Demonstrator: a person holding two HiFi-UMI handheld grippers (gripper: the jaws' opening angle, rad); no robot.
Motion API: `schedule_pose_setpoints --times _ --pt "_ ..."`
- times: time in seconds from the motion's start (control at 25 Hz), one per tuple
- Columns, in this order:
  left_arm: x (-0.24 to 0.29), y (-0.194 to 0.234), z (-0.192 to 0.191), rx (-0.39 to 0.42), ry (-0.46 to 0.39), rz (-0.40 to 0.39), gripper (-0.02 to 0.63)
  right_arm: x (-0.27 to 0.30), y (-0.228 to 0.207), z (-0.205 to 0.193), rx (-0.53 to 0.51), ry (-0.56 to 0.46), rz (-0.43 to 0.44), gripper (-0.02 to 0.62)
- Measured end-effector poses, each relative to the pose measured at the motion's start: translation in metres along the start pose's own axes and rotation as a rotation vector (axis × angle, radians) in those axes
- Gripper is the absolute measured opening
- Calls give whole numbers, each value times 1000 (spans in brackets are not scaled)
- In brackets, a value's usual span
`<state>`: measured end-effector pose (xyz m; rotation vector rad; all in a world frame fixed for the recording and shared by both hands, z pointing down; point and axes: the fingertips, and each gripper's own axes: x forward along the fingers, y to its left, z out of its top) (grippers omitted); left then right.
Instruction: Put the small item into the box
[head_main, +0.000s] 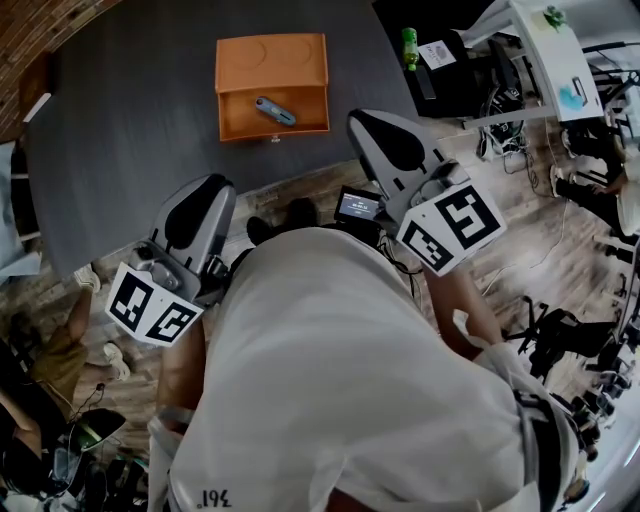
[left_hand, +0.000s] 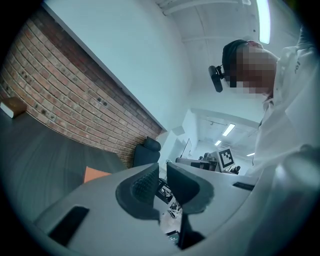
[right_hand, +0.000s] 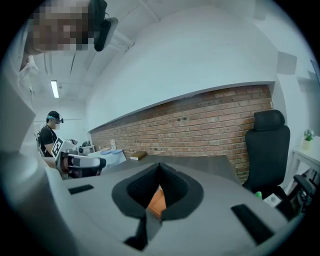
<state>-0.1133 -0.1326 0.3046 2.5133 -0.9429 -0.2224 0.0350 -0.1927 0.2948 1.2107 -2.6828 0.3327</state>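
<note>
Head view, nearest: the person's white shirt (head_main: 340, 370) fills the foreground, on the near side of the orange box (head_main: 270, 55).
Head view, grippers: the left gripper (head_main: 200, 192) and right gripper (head_main: 376, 126) hang close to the person's body, well short of the box and at the near edge of its grey table (head_main: 120, 130).
Head view, small item: the small item (head_main: 274, 110) lies inside the box's open compartment, and neither gripper touches it.
Left gripper view: the jaws stand narrowly apart with nothing between them. A corner of the box shows to their left.
Right gripper view: the jaw tips are pressed together and hold nothing. The box's orange shows through the slit below them.
Progress: the placing looks complete, and nothing appears to be left.
</note>
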Motion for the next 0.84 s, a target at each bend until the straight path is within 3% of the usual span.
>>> schedule_pose_setpoints --times 0.84 --pt "3 -2 -7 -15 27 -10 55 7 -4 -6 13 38 22 12"
